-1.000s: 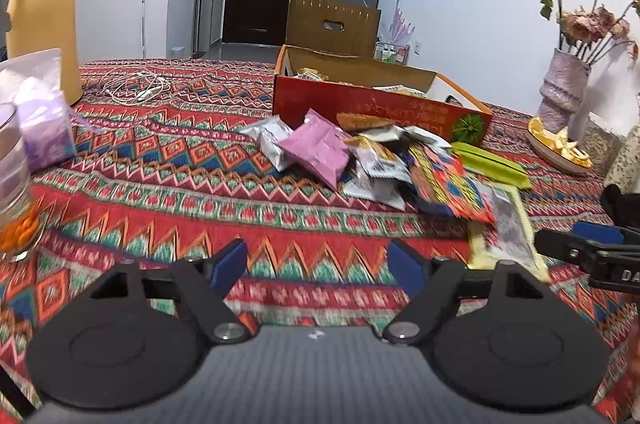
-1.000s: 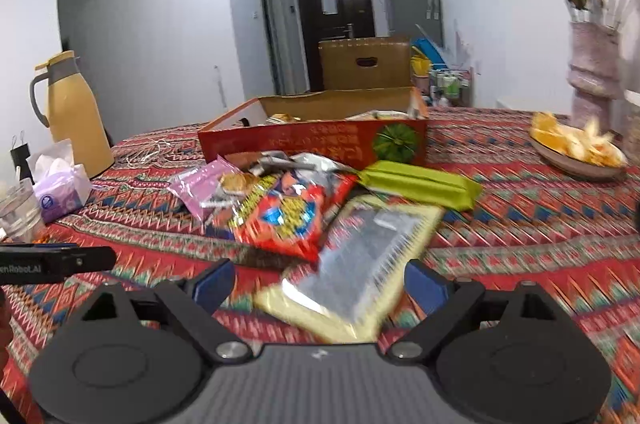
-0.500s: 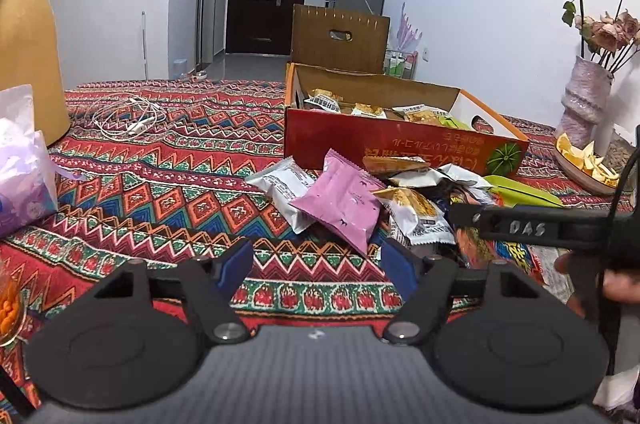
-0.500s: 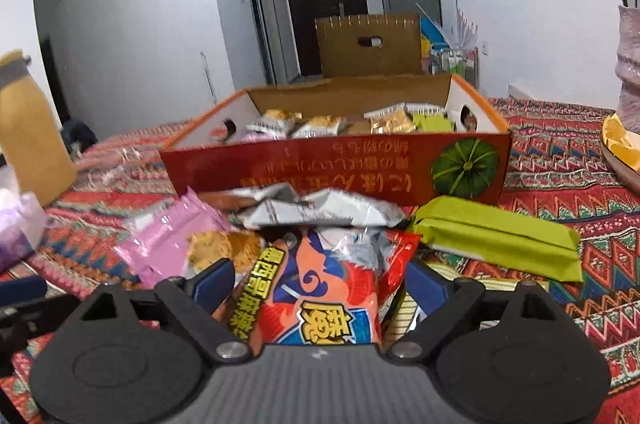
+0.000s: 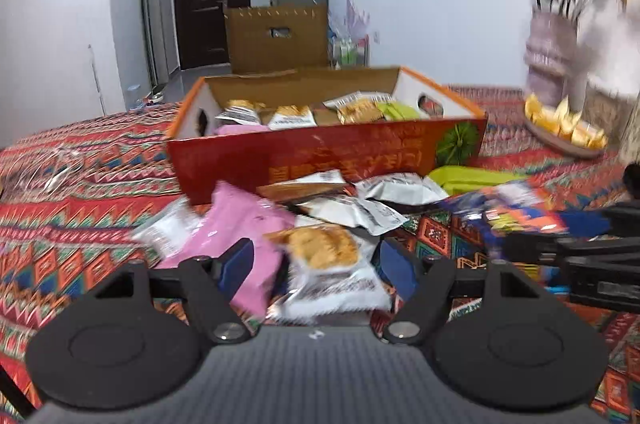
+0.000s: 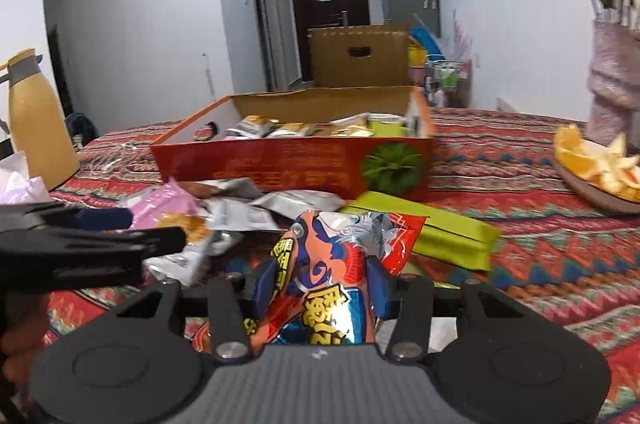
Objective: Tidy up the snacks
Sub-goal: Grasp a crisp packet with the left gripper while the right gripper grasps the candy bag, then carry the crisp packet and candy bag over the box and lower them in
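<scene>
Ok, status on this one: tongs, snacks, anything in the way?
Right tongs shut on red-and-blue snack bag. Left tongs open around white cookie packet. Red cardboard box ahead, partly filled. Loose packets lie between tongs and box.

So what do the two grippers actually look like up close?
Both match: the left gripper and right gripper have a ribbed dark-grey body, two round black discs, black link arms with silver pivot screws, and blue pads on the jaws. No cables or sleeves show.
</scene>
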`<state>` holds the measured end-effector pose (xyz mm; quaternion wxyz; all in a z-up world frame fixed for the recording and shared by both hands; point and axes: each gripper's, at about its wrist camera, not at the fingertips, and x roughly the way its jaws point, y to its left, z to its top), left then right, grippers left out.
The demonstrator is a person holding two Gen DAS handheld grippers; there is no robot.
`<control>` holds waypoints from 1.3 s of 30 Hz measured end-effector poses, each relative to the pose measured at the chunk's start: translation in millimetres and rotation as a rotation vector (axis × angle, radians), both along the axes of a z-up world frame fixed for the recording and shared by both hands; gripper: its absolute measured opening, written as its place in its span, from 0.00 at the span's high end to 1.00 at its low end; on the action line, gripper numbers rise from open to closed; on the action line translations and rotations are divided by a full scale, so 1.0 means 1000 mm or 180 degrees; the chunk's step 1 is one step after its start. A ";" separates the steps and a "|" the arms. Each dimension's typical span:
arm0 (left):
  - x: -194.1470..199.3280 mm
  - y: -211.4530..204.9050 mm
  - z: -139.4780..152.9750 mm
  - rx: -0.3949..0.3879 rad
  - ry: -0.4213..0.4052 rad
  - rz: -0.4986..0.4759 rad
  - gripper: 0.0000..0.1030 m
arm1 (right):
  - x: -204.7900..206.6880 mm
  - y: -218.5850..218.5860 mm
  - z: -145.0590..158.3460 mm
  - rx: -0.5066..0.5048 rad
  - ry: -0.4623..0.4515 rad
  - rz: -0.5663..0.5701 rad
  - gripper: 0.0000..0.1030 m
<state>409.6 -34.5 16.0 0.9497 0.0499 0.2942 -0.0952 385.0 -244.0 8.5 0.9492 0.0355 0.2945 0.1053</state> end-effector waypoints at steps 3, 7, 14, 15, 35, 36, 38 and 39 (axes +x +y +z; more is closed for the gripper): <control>0.014 -0.013 -0.013 0.0114 0.0089 -0.0021 0.33 | -0.010 -0.015 -0.001 0.0009 0.0006 -0.0044 0.54; 0.018 -0.018 -0.026 0.0281 0.0043 0.0047 0.51 | -0.020 -0.024 -0.006 0.0006 0.0011 -0.0019 0.54; -0.022 -0.015 -0.003 0.0180 -0.0080 0.0014 0.54 | -0.036 -0.019 -0.004 -0.0005 -0.0045 0.0088 0.54; -0.031 -0.014 0.002 0.0153 -0.0113 0.0020 0.54 | -0.041 -0.017 -0.002 -0.0018 -0.0054 0.0108 0.54; -0.172 0.020 -0.006 -0.0232 0.0182 0.0123 0.38 | -0.138 -0.001 -0.012 -0.0190 0.0058 0.0238 0.44; -0.173 0.021 -0.004 -0.0235 0.0162 0.0159 0.39 | -0.138 -0.001 -0.012 -0.0182 0.0061 0.0221 0.44; -0.171 0.024 -0.005 -0.0212 0.0173 0.0207 0.53 | -0.139 0.000 -0.012 -0.0197 0.0056 0.0210 0.43; -0.171 0.025 -0.006 -0.0221 0.0181 0.0203 0.60 | -0.140 0.001 -0.012 -0.0213 0.0051 0.0207 0.43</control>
